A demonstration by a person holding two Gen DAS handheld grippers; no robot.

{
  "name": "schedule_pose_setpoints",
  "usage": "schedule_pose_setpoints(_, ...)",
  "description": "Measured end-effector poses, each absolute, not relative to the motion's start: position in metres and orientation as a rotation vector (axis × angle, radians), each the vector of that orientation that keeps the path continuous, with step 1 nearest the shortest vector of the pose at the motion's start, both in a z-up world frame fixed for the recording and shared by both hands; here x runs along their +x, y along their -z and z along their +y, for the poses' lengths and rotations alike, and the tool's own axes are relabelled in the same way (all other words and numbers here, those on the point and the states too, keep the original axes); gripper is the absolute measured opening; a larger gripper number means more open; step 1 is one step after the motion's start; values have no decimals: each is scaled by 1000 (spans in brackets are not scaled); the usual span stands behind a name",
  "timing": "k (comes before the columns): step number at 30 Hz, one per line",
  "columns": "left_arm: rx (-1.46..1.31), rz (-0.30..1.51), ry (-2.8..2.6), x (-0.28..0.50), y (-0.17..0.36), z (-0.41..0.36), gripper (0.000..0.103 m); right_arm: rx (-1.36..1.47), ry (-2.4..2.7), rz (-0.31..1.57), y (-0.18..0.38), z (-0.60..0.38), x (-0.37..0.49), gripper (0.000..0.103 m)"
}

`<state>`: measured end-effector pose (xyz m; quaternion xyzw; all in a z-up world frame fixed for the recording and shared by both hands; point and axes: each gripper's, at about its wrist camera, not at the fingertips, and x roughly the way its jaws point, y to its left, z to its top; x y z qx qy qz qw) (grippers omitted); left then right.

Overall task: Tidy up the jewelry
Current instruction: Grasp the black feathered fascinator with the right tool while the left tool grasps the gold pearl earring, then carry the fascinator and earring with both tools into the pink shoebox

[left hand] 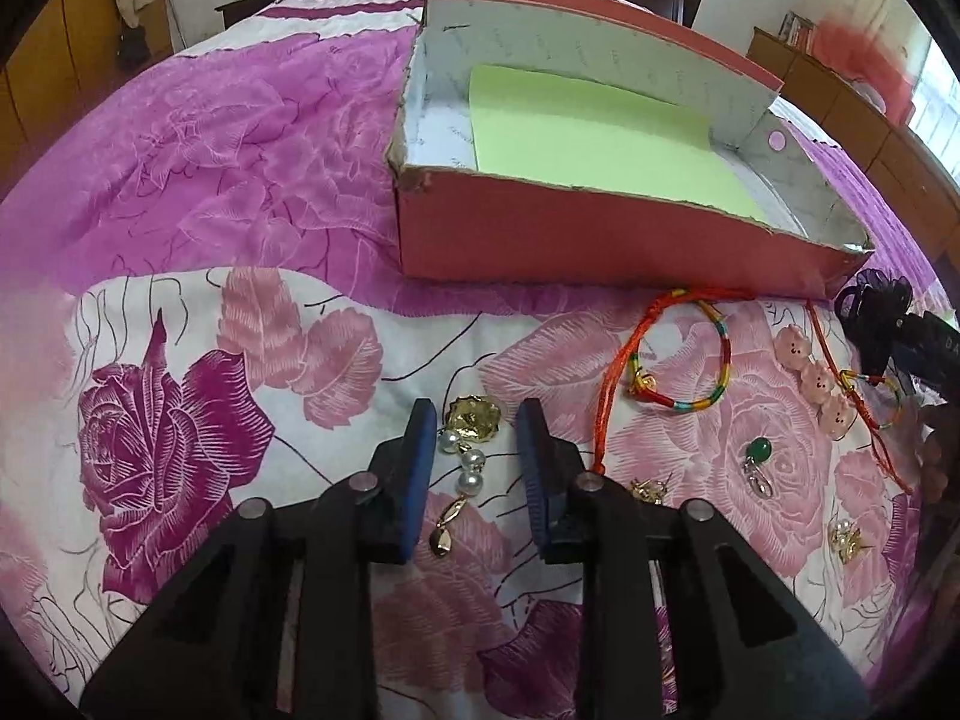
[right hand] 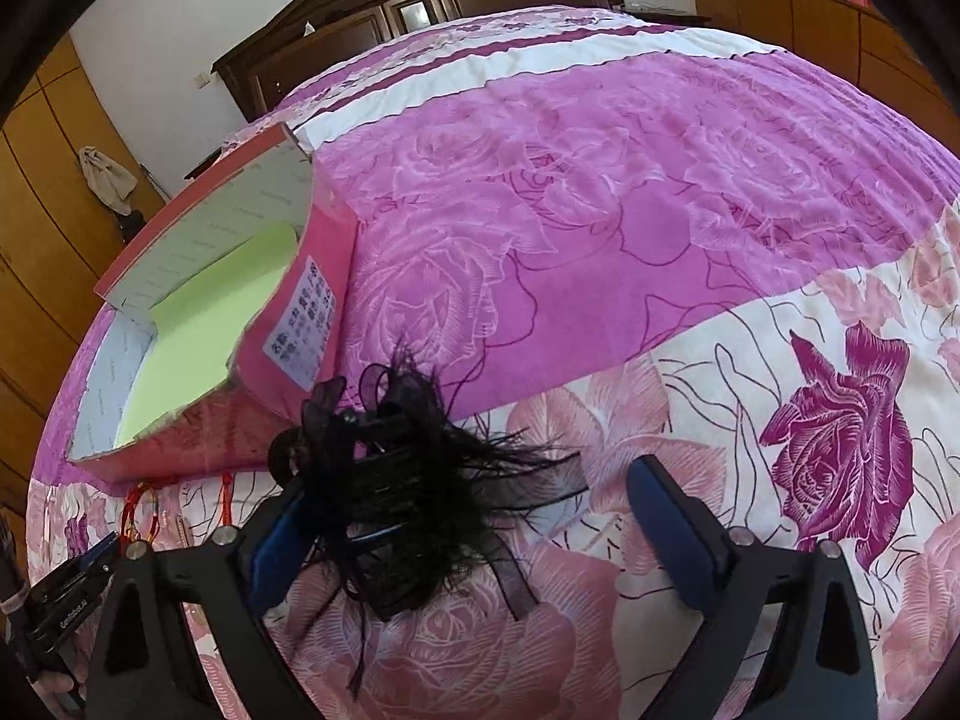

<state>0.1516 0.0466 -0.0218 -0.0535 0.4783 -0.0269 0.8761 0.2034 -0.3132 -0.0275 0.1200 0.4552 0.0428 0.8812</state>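
My left gripper (left hand: 475,420) is open low over the bed, its blue fingers on either side of a gold and pearl earring (left hand: 467,435). A red cardboard box (left hand: 600,240) with a green sheet inside stands beyond it. To the right lie a multicoloured cord bracelet (left hand: 690,360), pink pig clips (left hand: 819,381), a green pendant (left hand: 757,462) and small gold studs (left hand: 651,487). My right gripper (right hand: 480,510) is open wide; a black feathery hair clip (right hand: 390,498) lies between its fingers, against the left one. The box (right hand: 294,312) is at its left.
A pink and purple rose-patterned bedspread (left hand: 210,192) covers the bed. A dark wooden headboard (right hand: 420,6) and wooden cabinets (right hand: 36,228) line the room. Red cord (right hand: 141,516) lies by the box front. The right gripper shows at the left wrist view's right edge (left hand: 918,342).
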Motion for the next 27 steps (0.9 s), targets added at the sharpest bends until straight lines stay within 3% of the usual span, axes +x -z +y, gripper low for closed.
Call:
schedule_pose_setpoints(3, -97, 988, 50, 148, 20, 39, 10, 247, -98, 945, 25, -311, 201, 86)
schedule_pose_setpoints(6, -86, 981, 46, 143, 16, 32, 10, 254, -108, 934, 21, -311, 197, 67)
schedule_pose_setpoints(8, -85, 980, 47, 137, 11, 28, 10, 267, -122, 924, 18, -312, 195, 47)
schedule_pose_setpoints(9, -86, 979, 47, 135, 9, 27, 10, 276, -134, 920, 16, -312, 193, 44)
schedule_pose_setpoints(16, -91, 958, 54, 121, -5, 23, 10, 271, -142, 890, 2, -309, 176, 38)
schedule_pose_setpoints(27, -93, 872, 75, 101, -47, 26, 9, 266, -112, 840, -26, -317, 136, 36)
